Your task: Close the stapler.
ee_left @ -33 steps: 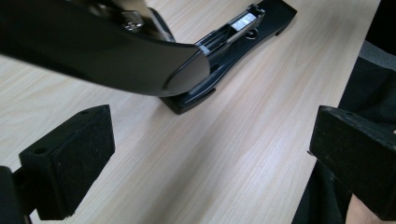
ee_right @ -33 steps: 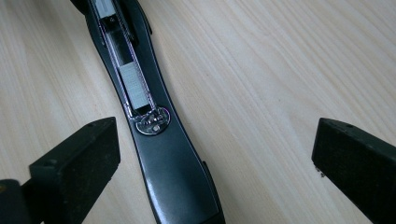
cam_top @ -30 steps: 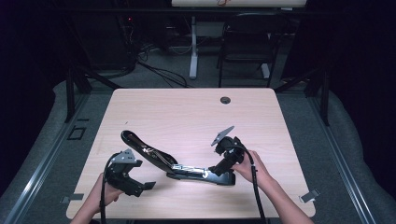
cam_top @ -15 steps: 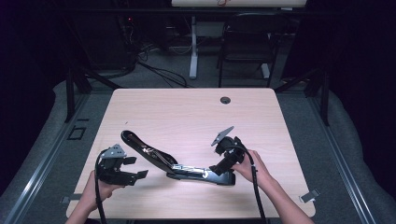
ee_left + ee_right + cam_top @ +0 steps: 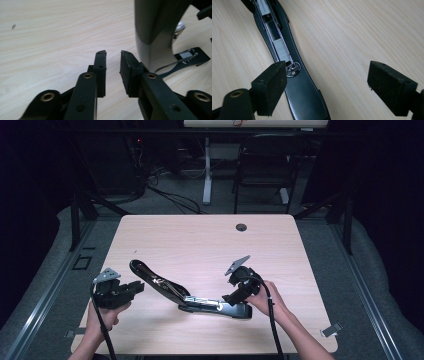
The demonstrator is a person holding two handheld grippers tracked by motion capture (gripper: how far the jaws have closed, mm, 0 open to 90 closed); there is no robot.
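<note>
Gleaming black curved stapler (image 5: pixel 190 295), woodgrain table (image 5: pixel 200 245)

One stapler (image 5: pixel 187 292), two tongs, one table (image 5: pixel 200 240).

Room's pretty dark, only the light wood desk (image 5: pixel 200 240) is properly lit, with a round cable hole (image 5: pixel 241 227) near its far edge. Grey carpet (image 5: pixel 385 285) all around it, a black chair (image 5: pixel 262 170) and tangled cables (image 5: pixel 170 195) on the floor behind.

Stapler's (image 5: pixel 294 82) far end past the right gripper view's top edge; its raised arm (image 5: pixel 155 30) perhaps blurred close-up.
</note>
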